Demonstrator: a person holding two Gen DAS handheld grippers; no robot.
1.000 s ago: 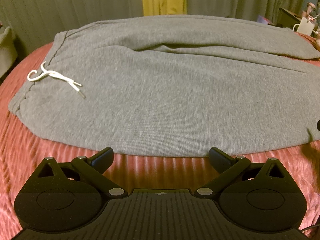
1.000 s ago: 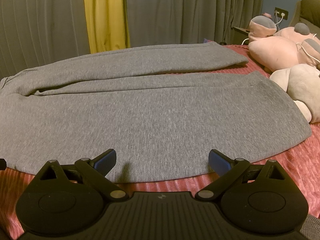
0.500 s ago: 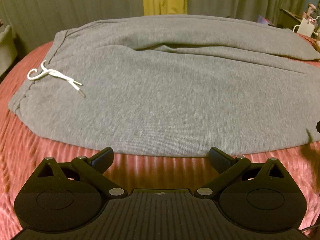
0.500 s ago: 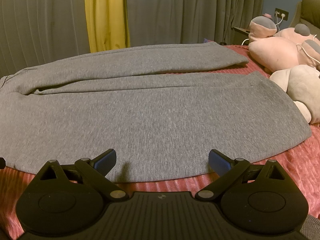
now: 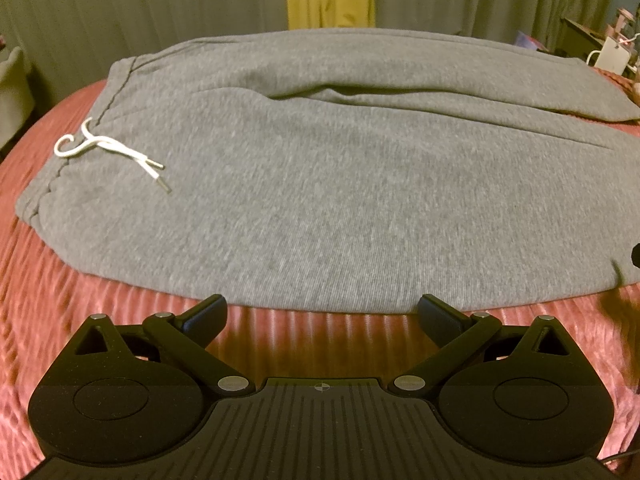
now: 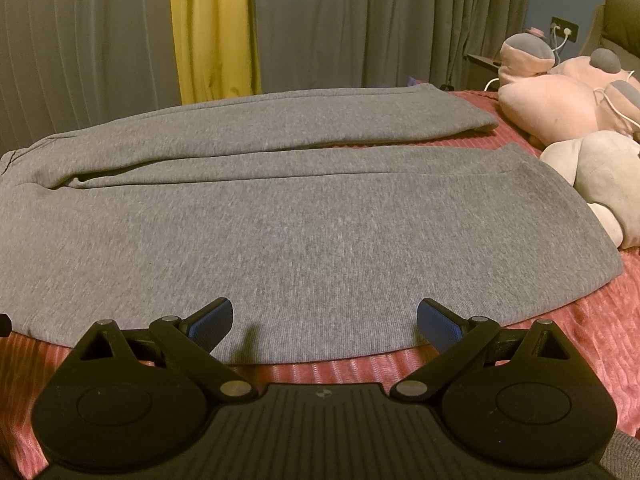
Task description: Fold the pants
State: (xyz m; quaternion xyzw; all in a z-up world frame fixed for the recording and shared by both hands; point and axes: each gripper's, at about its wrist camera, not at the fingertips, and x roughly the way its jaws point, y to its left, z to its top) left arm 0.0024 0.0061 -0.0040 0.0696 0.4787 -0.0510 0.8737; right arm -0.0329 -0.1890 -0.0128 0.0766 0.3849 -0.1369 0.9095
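Grey sweatpants [image 5: 340, 184] lie flat on the pink ribbed bedspread [image 5: 80, 300], waistband and white drawstring [image 5: 108, 152] to the left, legs running right toward the plush toys [image 6: 560, 108]. My left tool [image 5: 322, 314] is spread wide, empty, just short of the near edge. My right tool [image 6: 324, 318] is also wide open, tips over the near leg's edge.
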